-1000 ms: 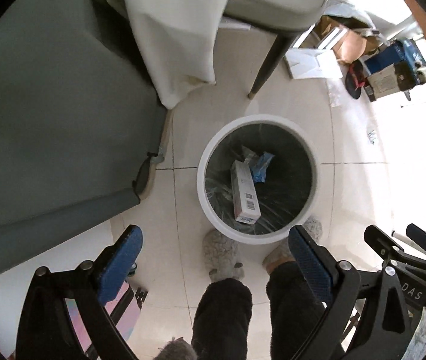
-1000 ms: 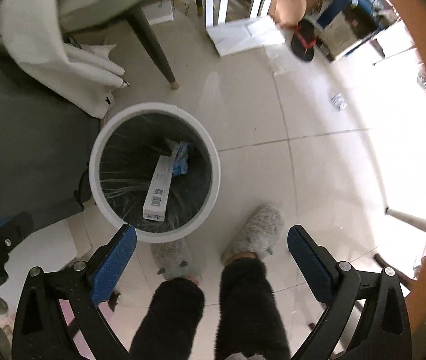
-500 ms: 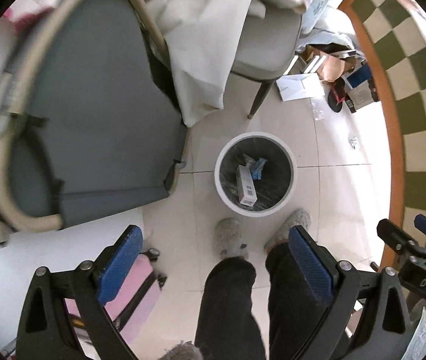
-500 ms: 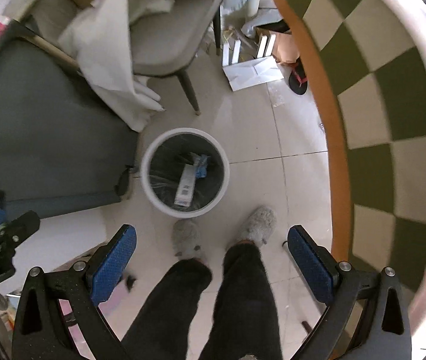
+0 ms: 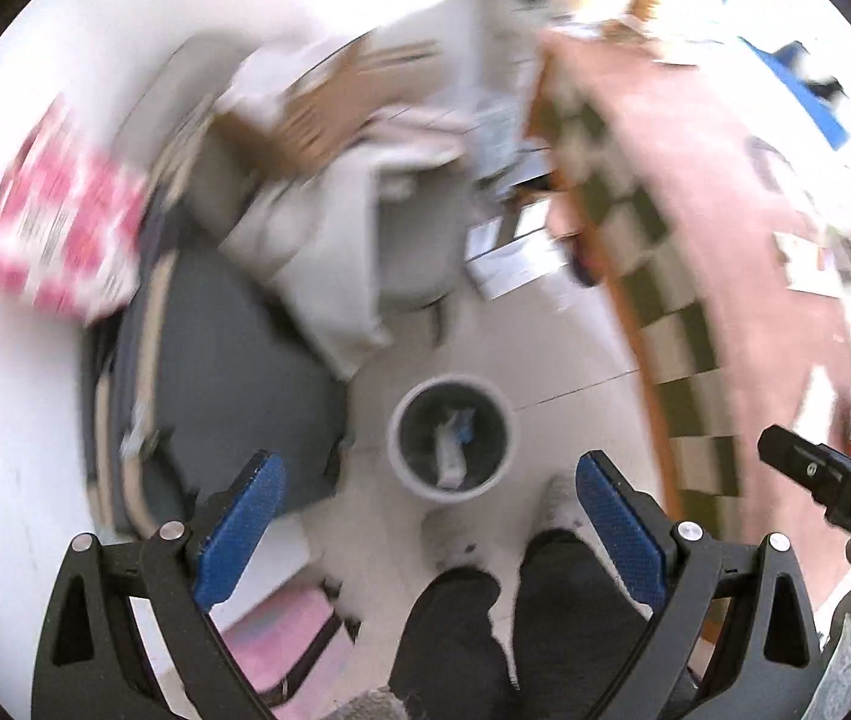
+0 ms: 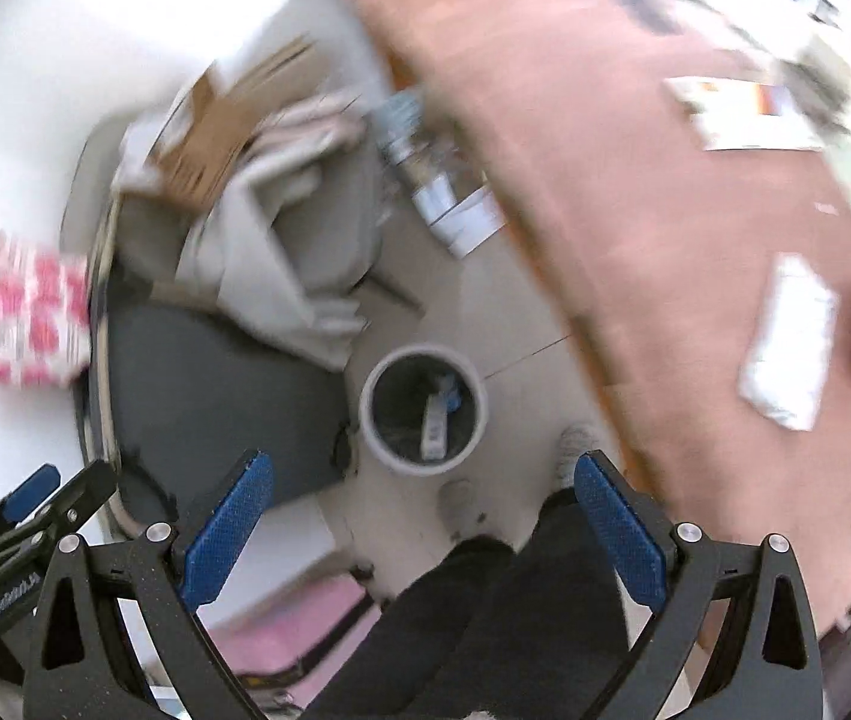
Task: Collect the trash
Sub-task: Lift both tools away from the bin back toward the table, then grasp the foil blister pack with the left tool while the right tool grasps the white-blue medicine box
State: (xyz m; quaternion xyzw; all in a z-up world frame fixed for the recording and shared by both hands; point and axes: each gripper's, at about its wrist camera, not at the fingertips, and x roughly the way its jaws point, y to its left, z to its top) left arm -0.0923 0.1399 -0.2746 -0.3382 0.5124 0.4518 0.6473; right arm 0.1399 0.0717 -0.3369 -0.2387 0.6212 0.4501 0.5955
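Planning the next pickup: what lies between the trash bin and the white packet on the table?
In the right wrist view, bare floor tile, then brown tabletop, separate the trash bin from the white packet.

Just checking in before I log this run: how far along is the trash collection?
Done: a white box and blue scrap already lie in the bin. In hand: nothing; the left gripper and right gripper are both open. Left: the white packet and other blurred items on the table.
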